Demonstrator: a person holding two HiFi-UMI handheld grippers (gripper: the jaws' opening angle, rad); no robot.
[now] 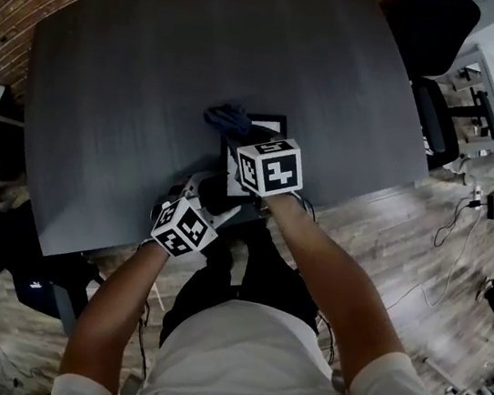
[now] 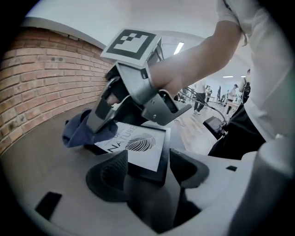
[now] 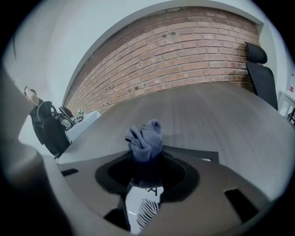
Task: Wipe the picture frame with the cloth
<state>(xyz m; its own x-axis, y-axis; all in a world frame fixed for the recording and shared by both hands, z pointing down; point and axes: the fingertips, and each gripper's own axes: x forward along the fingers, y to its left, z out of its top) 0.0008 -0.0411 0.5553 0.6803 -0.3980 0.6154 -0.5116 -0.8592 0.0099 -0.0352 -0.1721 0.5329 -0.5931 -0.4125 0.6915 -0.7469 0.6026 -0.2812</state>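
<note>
Right gripper view: tongs [image 3: 147, 173] clamp cloth [image 3: 145, 138] over picture frame [image 3: 192, 154]

The jaws of the left gripper [image 2: 147, 168] stand apart astride the near corner of the picture frame [image 2: 144, 146], and just beyond them the right gripper [image 2: 99, 124] holds the blue cloth [image 2: 76, 132] on it.

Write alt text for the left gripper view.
The right gripper holds a blue cloth against the far end of a black picture frame on a grey table. In the foreground, the left gripper has its jaws open around the frame's near corner, with a brick wall behind.
</note>
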